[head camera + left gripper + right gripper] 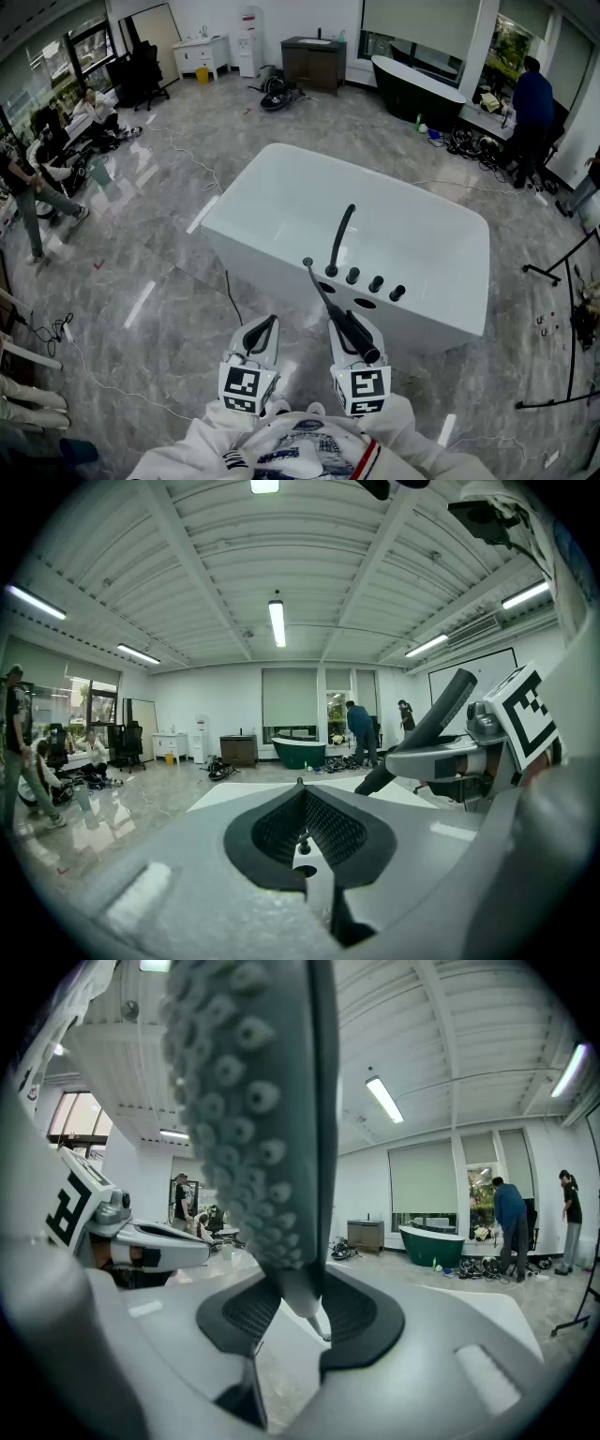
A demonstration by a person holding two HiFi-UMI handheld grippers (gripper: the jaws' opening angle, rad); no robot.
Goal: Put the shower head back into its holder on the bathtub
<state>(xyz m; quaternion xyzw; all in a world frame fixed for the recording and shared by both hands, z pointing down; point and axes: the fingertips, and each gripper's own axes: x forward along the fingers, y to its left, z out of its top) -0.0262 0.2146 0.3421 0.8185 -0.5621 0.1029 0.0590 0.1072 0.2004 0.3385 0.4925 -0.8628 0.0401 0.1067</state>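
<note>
I am gripping the stiff, probably slippery shower head [248, 1119] where it narrows, in my right tongs [307, 1299], with my left tongs [302, 794] alongside, pressed together and empty.

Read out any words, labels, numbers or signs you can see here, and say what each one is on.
No text here can be read.
Left cube and right cube: black-and-white square marker patterns only, no letters or numbers.
Print on the person's top: too blurred to read.
</note>
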